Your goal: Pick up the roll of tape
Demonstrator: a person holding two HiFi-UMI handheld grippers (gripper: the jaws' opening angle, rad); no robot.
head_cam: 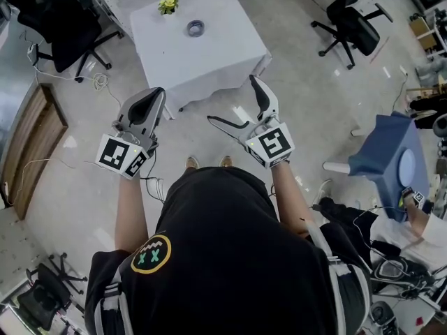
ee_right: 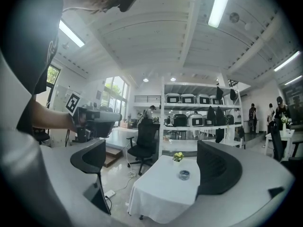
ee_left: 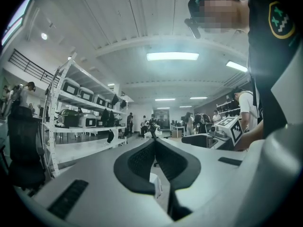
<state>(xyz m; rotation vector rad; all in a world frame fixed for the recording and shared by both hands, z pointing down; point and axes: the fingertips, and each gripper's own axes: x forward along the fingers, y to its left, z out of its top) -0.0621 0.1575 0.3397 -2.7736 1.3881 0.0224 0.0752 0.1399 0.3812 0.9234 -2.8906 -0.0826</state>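
The roll of tape [head_cam: 195,27] is a small bluish ring lying flat on a table under a white cloth [head_cam: 209,61], far ahead of both grippers. In the right gripper view the tape [ee_right: 184,175] shows between the jaws, well beyond them, on the cloth [ee_right: 151,193]. My right gripper [head_cam: 231,98] is open and empty, held in the air short of the table's near edge. My left gripper [head_cam: 160,93] is shut with nothing in it, level with the table's near left corner. The left gripper view looks across the room and shows no tape.
A small pot of yellow flowers [head_cam: 167,4] stands on the cloth left of the tape. Black office chairs [head_cam: 59,19] [head_cam: 353,19] flank the table. A wooden platform [head_cam: 31,145] lies at the left, a blue stand [head_cam: 391,155] at the right. White shelving [ee_right: 199,117] rises behind the table.
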